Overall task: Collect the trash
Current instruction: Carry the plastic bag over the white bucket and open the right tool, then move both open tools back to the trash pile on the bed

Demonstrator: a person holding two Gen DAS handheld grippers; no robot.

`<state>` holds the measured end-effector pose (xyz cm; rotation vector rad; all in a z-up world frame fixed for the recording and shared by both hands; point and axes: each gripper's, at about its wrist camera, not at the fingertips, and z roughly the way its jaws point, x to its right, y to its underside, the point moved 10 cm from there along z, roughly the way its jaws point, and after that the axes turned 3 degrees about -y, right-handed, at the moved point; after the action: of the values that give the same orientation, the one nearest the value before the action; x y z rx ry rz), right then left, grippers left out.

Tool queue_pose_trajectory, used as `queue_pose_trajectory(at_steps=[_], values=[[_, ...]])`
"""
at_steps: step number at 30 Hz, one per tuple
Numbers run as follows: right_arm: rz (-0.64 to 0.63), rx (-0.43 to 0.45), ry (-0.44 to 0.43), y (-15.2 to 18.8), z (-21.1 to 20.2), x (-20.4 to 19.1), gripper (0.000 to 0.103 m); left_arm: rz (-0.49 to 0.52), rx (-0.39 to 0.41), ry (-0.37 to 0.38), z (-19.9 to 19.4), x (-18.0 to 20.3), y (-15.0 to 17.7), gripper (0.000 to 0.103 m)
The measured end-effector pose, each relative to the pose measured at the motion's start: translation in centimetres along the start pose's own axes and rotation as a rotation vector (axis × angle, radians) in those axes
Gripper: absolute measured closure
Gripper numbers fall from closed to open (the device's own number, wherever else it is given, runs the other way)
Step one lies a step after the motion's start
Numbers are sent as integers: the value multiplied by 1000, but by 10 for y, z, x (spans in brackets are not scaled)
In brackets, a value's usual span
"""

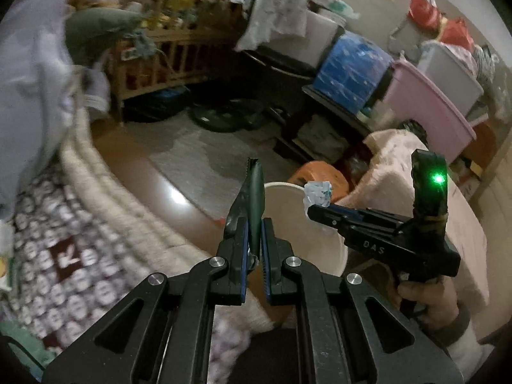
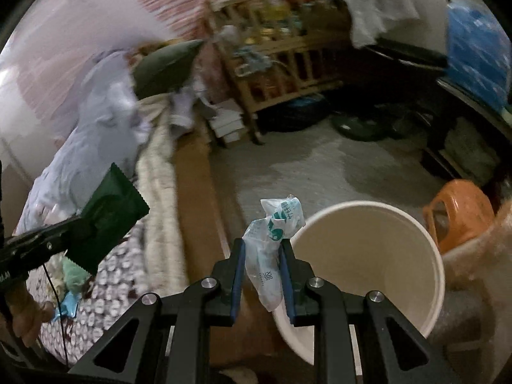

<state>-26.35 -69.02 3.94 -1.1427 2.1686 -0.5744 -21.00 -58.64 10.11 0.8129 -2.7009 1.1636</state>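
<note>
My left gripper [image 1: 255, 224] is shut on a dark green wrapper [image 1: 254, 192] with a serrated edge, held upright just left of the cream bin [image 1: 326, 249]. In the right wrist view the same green wrapper [image 2: 112, 214] shows flat at the tip of the left gripper [image 2: 86, 227]. My right gripper [image 2: 263, 243] is shut on a crumpled clear plastic wrapper [image 2: 275, 233] with teal print, at the left rim of the cream bin [image 2: 377, 265]. From the left wrist view, the right gripper [image 1: 312, 209] holds that pale wrapper [image 1: 316, 193] over the bin.
A bed with a patterned blanket [image 1: 64, 256] and a cream knitted throw [image 2: 156, 185] lies to the left. An orange stool [image 2: 457, 214] stands behind the bin. A wooden crib [image 1: 166, 44], storage boxes [image 1: 352, 70] and a pink tub [image 1: 428, 102] line the far side of the grey floor [image 2: 304, 176].
</note>
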Motion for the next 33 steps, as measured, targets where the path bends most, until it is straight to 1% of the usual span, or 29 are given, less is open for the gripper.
queue_pose_trajectory(at_steps=[4, 7, 10, 11, 12, 13, 14, 16, 17, 19, 24, 28, 30, 33], values=[[51, -3, 28, 4, -1, 35, 83, 16, -37, 35, 25, 23, -4, 98], [73, -13, 47, 7, 2, 50, 83, 20, -65, 73, 46, 38, -5, 98], [110, -5, 90, 9, 5, 70, 82, 6, -82, 115, 63, 51, -7, 98], [120, -11, 103, 11, 6, 74, 74, -4, -88, 123, 68, 53, -7, 97], [130, -15, 111, 12, 7, 78, 59, -17, -97, 136, 72, 54, -7, 96], [144, -15, 112, 13, 7, 82, 53, -29, -106, 149, 75, 55, -7, 95], [160, -12, 107, 13, 8, 85, 46, -40, -115, 158, 78, 55, -7, 86], [176, -5, 112, 14, 8, 89, 44, -61, -124, 166, 83, 55, -5, 53], [179, -5, 120, 14, 8, 91, 44, -75, -119, 167, 83, 53, -5, 51], [181, -12, 120, 14, 9, 92, 44, -85, -114, 167, 82, 50, -4, 50], [179, -21, 117, 16, 11, 86, 44, -107, -102, 98, 69, 30, -1, 50], [143, -23, 96, 17, 15, 66, 44, -114, -77, -15, 54, 4, 5, 50], [116, -30, 81, 17, 19, 50, 44, -111, -61, -91, 43, -13, 9, 50], [71, -36, 56, 17, 24, 24, 44, -117, -47, -171, 30, -36, 18, 50]])
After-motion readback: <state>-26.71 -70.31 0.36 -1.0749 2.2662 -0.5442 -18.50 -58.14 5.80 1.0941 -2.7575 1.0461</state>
